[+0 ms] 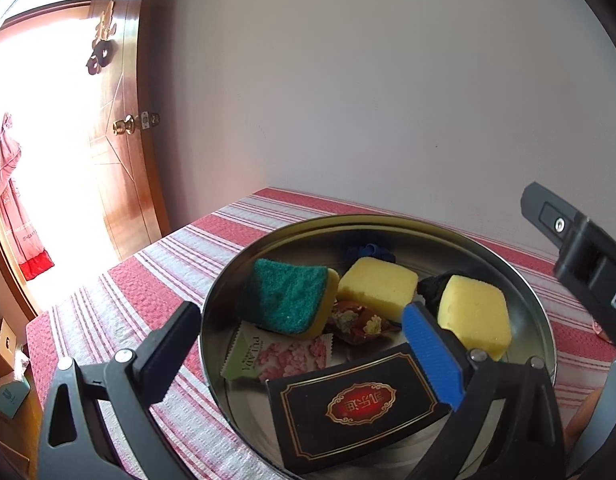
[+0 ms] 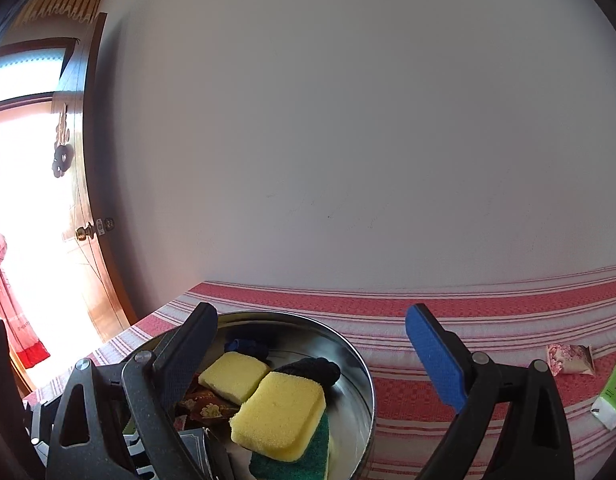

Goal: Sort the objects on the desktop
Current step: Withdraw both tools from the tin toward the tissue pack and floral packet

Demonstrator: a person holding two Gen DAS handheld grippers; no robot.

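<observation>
A round metal tray (image 1: 371, 219) sits on the striped cloth. It holds a green-topped sponge (image 1: 286, 298), two yellow sponges (image 1: 377, 286) (image 1: 473, 312), a pink flowered sachet (image 1: 284, 354), a brown snack wrapper (image 1: 357, 322) and a black box with a red emblem (image 1: 353, 406). My left gripper (image 1: 302, 308) stands open over the tray, and its blue pad (image 1: 431, 354) is at the box's right corner. In the right wrist view my right gripper (image 2: 311, 310) is open and empty above the tray's rim (image 2: 361, 364), with the yellow sponges (image 2: 280, 414) below it.
A pink sachet (image 2: 569, 358) and a green-and-white packet (image 2: 611, 396) lie on the red-striped tablecloth (image 2: 427, 408) right of the tray. A white wall runs along the table's far edge. An open wooden door (image 1: 120, 152) is at the left.
</observation>
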